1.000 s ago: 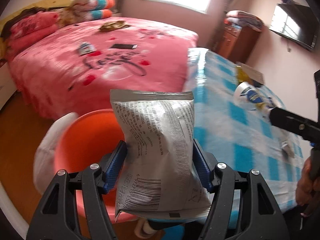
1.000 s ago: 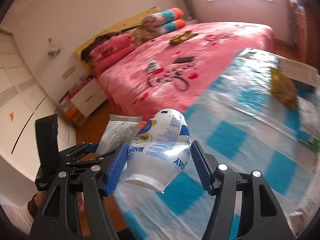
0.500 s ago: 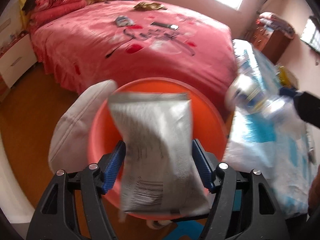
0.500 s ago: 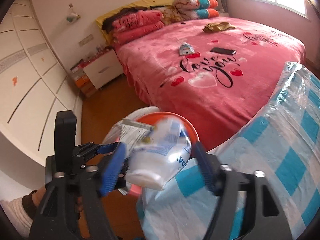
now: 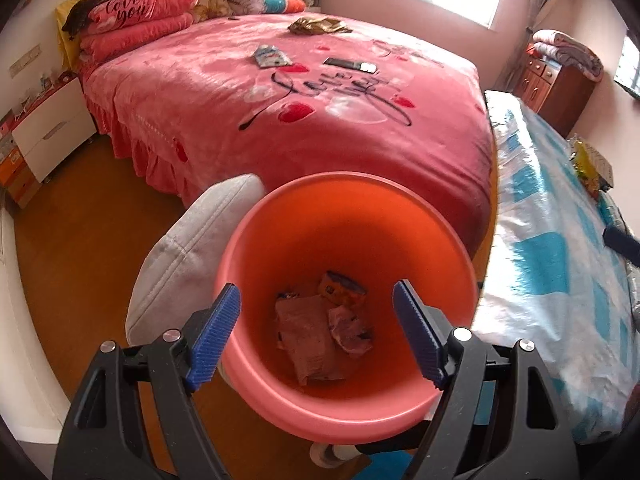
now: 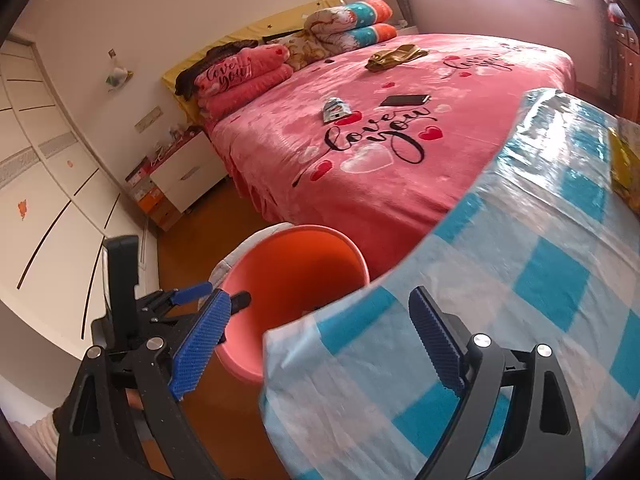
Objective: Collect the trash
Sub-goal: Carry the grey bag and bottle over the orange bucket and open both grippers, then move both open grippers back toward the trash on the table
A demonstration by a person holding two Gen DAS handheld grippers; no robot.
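An orange bin (image 5: 400, 216) stands on the floor between the bed and the table; it also shows in the right wrist view (image 6: 320, 248). Several pieces of trash lie at its bottom: a grey snack bag (image 5: 310, 336), a crumpled white cup (image 5: 352, 330) and a yellow packet (image 5: 340, 290). My left gripper (image 5: 316, 332) is open and empty right above the bin. My right gripper (image 6: 320, 344) is open and empty over the table's near corner beside the bin. The left gripper also shows in the right wrist view (image 6: 208, 296).
A table with a blue-checked plastic cloth (image 6: 500, 280) is on the right, with yellow wrappers (image 5: 588, 164) at its far end. A pink bed (image 5: 300, 92) holds a small packet (image 5: 270, 56), a phone (image 5: 350, 65) and a brown cloth (image 5: 318, 25). A white cushion (image 5: 188, 260) leans by the bin.
Both grippers opened. The grey snack bag left my left gripper and the white cup left my right gripper; both now lie in the bin. The left gripper moved over the bin.
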